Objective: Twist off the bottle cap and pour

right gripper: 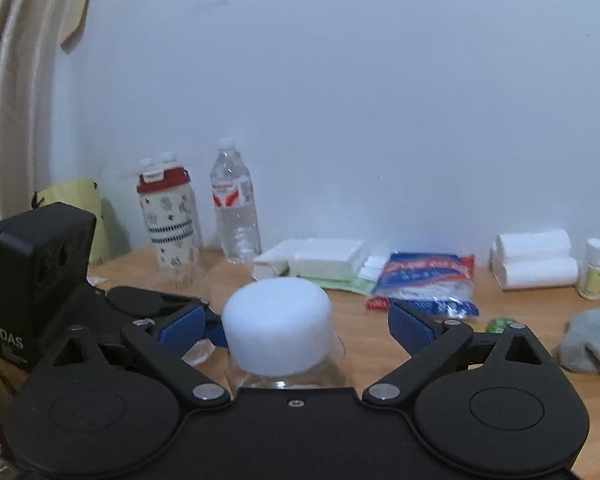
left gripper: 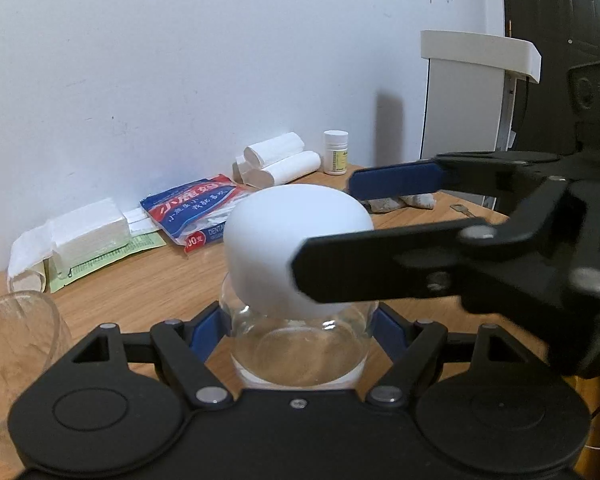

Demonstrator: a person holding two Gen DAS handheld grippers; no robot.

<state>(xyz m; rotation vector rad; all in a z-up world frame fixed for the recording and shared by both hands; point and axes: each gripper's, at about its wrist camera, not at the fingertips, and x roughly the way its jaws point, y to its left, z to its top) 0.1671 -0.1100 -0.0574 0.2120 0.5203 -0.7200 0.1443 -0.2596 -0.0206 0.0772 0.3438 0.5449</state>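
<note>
Left gripper [left gripper: 296, 320] clamps the clear glass bottle [left gripper: 300, 352]; right gripper [right gripper: 296, 324] gapes around its domed white cap [right gripper: 278, 326].

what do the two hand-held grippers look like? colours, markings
Both alike: matte black plastic linkage bodies with silver pivot pins, round embossed discs on the base, and blue textured pads on the fingers. The left hand-held gripper has a black box at its rear with white "DAS" lettering. The right hand-held gripper shows the same build. No cables or sleeves visible.
</note>
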